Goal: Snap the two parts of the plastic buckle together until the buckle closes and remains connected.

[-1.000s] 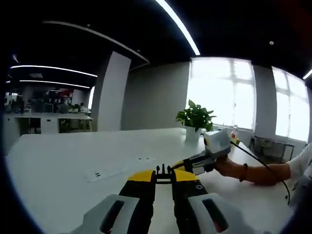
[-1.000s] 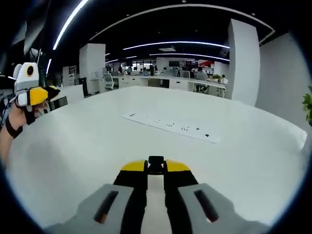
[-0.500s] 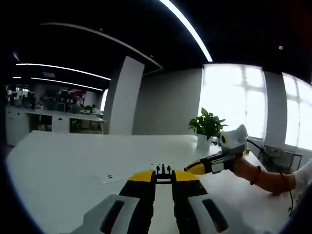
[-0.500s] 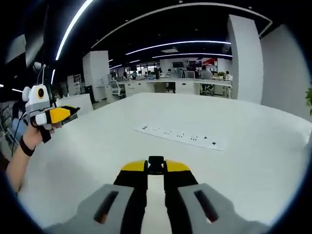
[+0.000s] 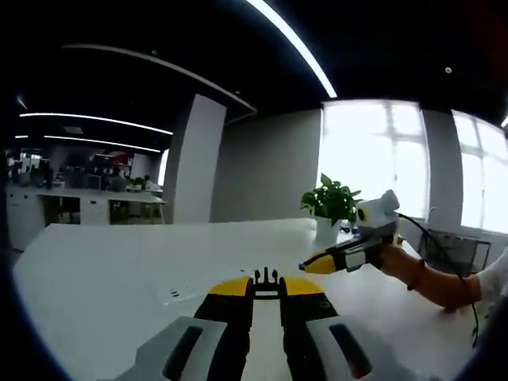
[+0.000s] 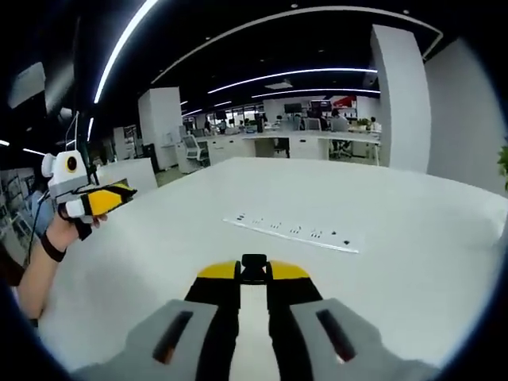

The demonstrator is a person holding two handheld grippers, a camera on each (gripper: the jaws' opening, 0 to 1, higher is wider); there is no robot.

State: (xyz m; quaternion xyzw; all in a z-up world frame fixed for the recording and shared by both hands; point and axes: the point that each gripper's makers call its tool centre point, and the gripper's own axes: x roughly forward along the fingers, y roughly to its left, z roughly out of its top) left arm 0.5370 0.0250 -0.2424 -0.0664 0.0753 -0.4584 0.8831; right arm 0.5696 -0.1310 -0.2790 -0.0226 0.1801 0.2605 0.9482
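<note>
One long white table [image 5: 111,262] runs under both my grippers, with a power strip [image 6: 295,232] set flat in its top and a potted plant [image 5: 329,208] at its far end by the bright windows. In the left gripper view, my left gripper [image 5: 267,283] has its jaws drawn close together on one black buckle part [image 5: 267,279], whose prongs stick out past the yellow tips. My right hand [image 5: 397,258] holds the other tool off to the side, above the table. In the right gripper view, my right gripper [image 6: 253,274] is clamped on the other buckle part [image 6: 253,267], a small black piece between its tips. Both buckle halves are well apart.
</note>
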